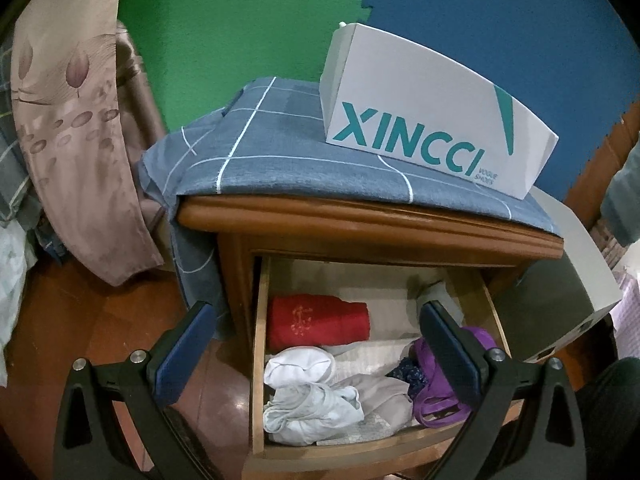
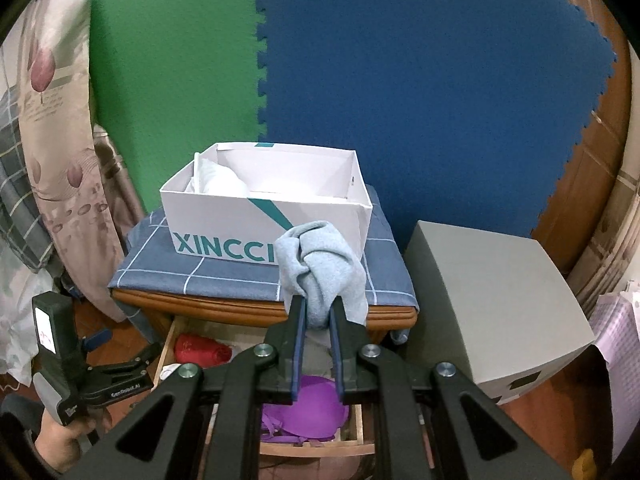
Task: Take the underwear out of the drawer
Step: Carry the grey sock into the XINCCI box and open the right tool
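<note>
My right gripper (image 2: 318, 304) is shut on a bunched light blue-grey piece of underwear (image 2: 324, 264), held up in front of the white shoebox (image 2: 256, 216) on the nightstand. The drawer (image 1: 256, 360) below stands pulled out; in it lie a red folded cloth (image 1: 316, 320), white underwear (image 1: 304, 392), a beige piece (image 1: 380, 392) and a purple bra (image 1: 440, 388). My left gripper (image 1: 316, 344) hangs open above the drawer with nothing between its fingers. In the right wrist view the left gripper (image 2: 120, 368) sits low at the left, in a hand.
A blue checked cloth (image 1: 272, 160) covers the nightstand top. A grey box (image 2: 492, 296) stands to the right of the nightstand. Floral bedding (image 1: 68, 120) hangs at the left. Green and blue foam mats (image 2: 400, 80) back the scene.
</note>
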The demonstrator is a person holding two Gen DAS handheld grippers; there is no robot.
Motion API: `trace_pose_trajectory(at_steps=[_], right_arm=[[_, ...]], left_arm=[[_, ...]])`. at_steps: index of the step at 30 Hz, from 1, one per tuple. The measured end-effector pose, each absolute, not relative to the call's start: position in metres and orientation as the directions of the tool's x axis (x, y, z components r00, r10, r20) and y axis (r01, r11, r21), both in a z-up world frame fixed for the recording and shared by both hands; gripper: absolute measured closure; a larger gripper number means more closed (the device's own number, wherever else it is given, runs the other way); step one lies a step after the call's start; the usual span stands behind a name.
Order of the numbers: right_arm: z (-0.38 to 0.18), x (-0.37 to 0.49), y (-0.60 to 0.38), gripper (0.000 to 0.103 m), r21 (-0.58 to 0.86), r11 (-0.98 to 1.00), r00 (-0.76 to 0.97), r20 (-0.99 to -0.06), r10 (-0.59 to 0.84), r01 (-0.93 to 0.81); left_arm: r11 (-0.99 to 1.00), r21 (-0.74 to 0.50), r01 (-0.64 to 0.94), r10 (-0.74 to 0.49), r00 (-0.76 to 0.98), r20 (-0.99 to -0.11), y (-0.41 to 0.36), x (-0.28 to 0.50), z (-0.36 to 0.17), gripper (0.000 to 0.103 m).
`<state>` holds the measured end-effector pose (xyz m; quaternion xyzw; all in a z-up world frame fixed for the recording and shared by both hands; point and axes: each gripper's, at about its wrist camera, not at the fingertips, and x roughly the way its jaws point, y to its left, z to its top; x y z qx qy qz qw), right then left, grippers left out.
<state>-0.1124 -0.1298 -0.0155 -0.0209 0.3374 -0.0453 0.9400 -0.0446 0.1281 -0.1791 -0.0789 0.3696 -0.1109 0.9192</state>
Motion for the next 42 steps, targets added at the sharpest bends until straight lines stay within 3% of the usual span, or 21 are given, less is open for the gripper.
trace_pose_trajectory(at_steps=[14,23,29,42], right_arm=[[0.010,-0.091,-0.122,0.091,-0.042,0.999,0.798,-0.601,-0.049,0.030],[0.038,-0.055,-0.119,0.091,-0.048,0.999,0.825,-0.564,-0.036,0.010],[0.045,-0.024,-0.116,0.091,-0.074,0.997,0.834,-0.551,-0.037,-0.004],[0.038,0.046,-0.133,0.091,-0.097,0.995,0.813,-0.576,-0.085,0.035]], left_arm=[[0.960,-0.208,0.187,-0.279,0.670,-0.688,0.115,-0.049,-0.182,0.002],[0.941,-0.301,0.156,-0.331,0.619,-0.712,0.120,-0.043,-0.188,0.002],[0.940,-0.300,0.164,-0.336,0.604,-0.722,0.118,-0.045,-0.191,0.002],[0.929,-0.323,0.183,-0.366,0.583,-0.725,0.112,-0.043,-0.190,0.002]])
